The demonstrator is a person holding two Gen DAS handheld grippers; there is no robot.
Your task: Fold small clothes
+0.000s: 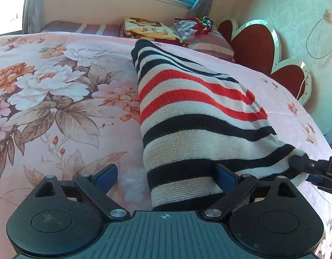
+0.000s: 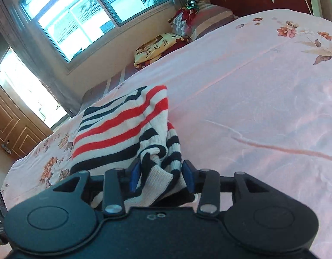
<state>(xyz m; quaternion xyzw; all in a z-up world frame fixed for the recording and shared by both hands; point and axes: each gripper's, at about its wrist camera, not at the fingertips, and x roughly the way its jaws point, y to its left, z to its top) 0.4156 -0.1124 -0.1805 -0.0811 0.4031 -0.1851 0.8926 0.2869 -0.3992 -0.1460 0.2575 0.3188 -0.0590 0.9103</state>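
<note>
A: Striped knit sweater (image 1: 187, 116) first: where is it against each gripper?

B: At the bottom centre of the left wrist view, the left gripper (image 1: 166, 176) stands wide, one blue pad (image 1: 107, 176) on bare sheet, the other over the knit, nothing pinched. In the right wrist view the right gripper (image 2: 162, 176) is narrowed around a bunched edge of the sweater; whether the pads truly press it cannot be told.

A: So how should the step go?

B: Probably the left needs to settle over the near hem and take both layers before any lift, matching the right's height so the fold stays square.

A: And the garment itself?

B: Cream knit with navy bands and red ones mid-body, partly folded already, lying lengthwise up the middle of the frame on the pink floral bedsheet (image 1: 57, 86). Folded blankets (image 1: 148, 30) and the red heart-shaped headboard (image 1: 254, 47) sit at the upper right.
</note>
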